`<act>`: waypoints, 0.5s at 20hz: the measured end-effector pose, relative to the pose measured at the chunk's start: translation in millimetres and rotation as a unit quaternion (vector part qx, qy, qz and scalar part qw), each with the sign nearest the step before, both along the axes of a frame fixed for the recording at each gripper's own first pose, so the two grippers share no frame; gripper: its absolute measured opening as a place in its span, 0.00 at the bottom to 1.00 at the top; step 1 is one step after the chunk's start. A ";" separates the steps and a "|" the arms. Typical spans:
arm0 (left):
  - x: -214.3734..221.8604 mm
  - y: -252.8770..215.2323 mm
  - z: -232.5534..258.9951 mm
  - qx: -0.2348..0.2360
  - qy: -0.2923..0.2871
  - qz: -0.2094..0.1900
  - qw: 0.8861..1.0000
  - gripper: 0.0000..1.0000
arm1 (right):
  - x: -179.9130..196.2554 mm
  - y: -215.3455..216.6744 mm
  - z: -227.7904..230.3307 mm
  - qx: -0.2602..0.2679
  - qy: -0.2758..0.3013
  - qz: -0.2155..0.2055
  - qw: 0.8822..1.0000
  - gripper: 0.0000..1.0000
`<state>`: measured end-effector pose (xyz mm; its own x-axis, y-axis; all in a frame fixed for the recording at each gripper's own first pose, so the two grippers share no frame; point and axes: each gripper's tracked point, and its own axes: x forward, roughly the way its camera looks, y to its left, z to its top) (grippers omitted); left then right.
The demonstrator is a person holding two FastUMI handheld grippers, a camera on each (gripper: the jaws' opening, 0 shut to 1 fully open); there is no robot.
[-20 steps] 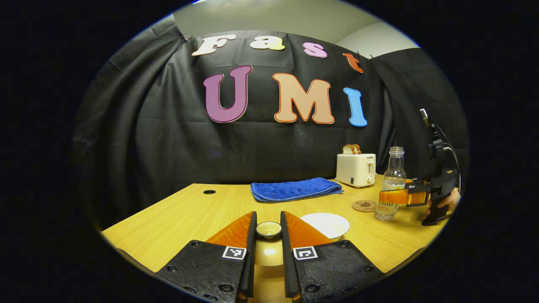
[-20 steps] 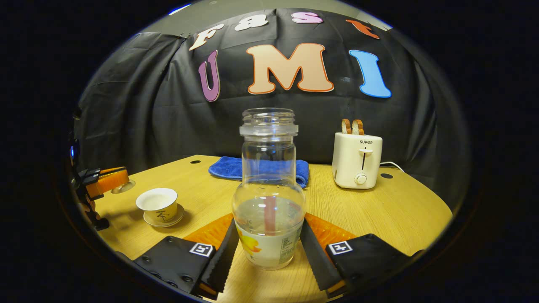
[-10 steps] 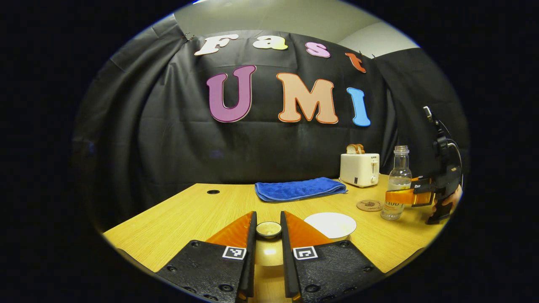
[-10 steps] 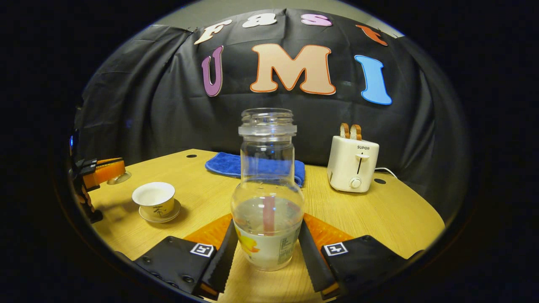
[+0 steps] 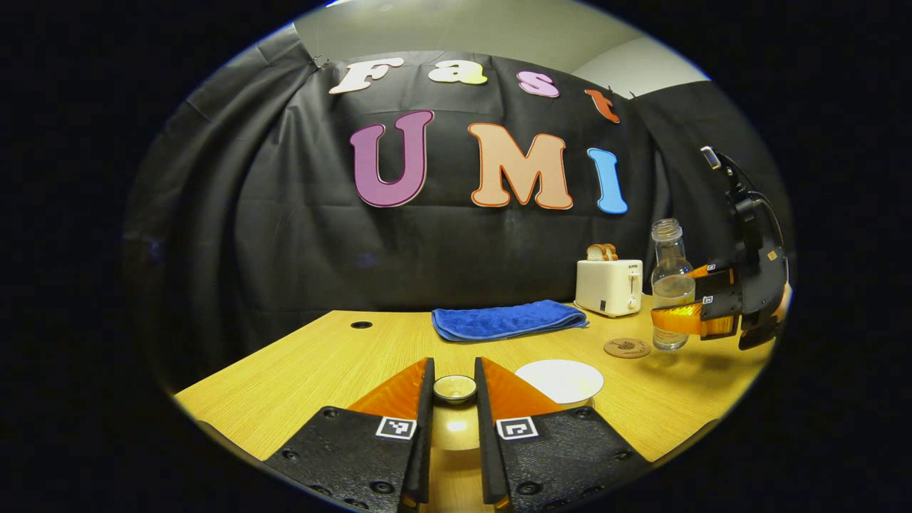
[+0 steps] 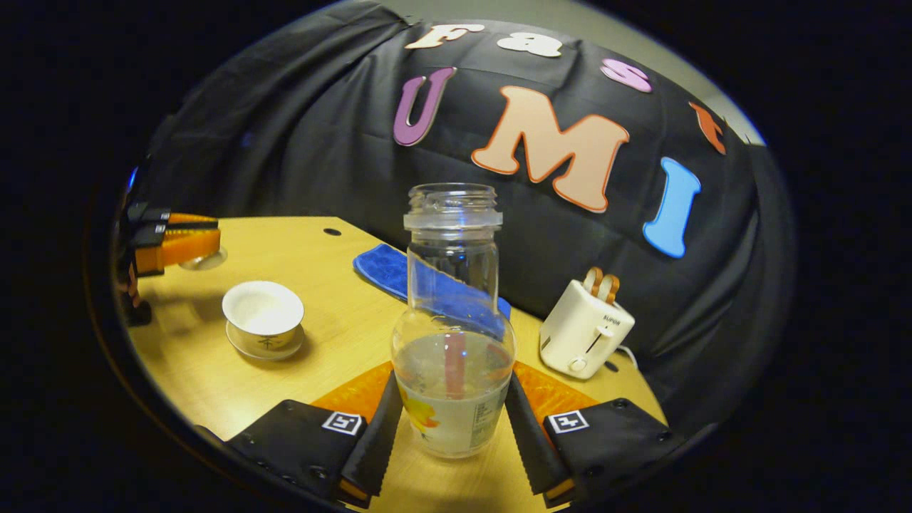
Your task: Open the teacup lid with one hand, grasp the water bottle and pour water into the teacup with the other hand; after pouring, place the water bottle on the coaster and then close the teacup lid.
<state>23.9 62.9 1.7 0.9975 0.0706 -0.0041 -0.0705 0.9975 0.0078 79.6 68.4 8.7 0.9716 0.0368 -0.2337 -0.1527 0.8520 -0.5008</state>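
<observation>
The right gripper [image 6: 450,420], clamped on the water bottle [image 6: 452,342], has lifted it off the table [image 6: 214,377] and begun tilting it toward the open teacup [image 6: 263,317]. The left gripper [image 5: 454,399] keeps the teacup lid [image 5: 454,388] pinched clear. The pour seems about to start; the coaster [image 5: 627,348] waits nearby.

The right hand-held gripper [image 6: 450,420] now carries the water bottle [image 6: 453,342] up off the bench [image 6: 214,377], where it stood a second ago. In the right gripper view the scene now slants, and the teacup [image 6: 263,315] appears closer.
</observation>
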 end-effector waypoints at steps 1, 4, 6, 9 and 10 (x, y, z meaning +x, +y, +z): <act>-0.9 -0.3 -1.3 0.000 0.000 0.000 1.000 0.26 | 1.4 4.1 -0.4 -0.023 -0.002 0.004 1.000 0.78; -0.5 0.0 0.0 0.000 0.000 0.000 1.000 0.26 | 4.4 11.2 -4.6 -0.073 -0.003 0.013 0.997 0.78; -0.5 -0.2 -0.1 0.000 0.000 0.000 1.000 0.26 | 8.0 12.2 -8.3 -0.099 0.000 0.012 0.995 0.78; -1.3 0.1 -0.4 0.000 0.001 0.000 1.000 0.26 | 14.3 13.3 -17.5 -0.145 0.007 0.011 0.989 0.79; -1.1 -0.1 -0.1 0.000 0.001 0.000 1.000 0.26 | 15.8 14.7 -22.6 -0.162 0.008 0.012 0.987 0.79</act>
<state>22.8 62.7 1.6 0.9975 0.0703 -0.0053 -0.0702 0.9975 0.0071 95.4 83.2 -13.9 0.9675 -0.0188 -0.2523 -0.1816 0.6429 -0.7442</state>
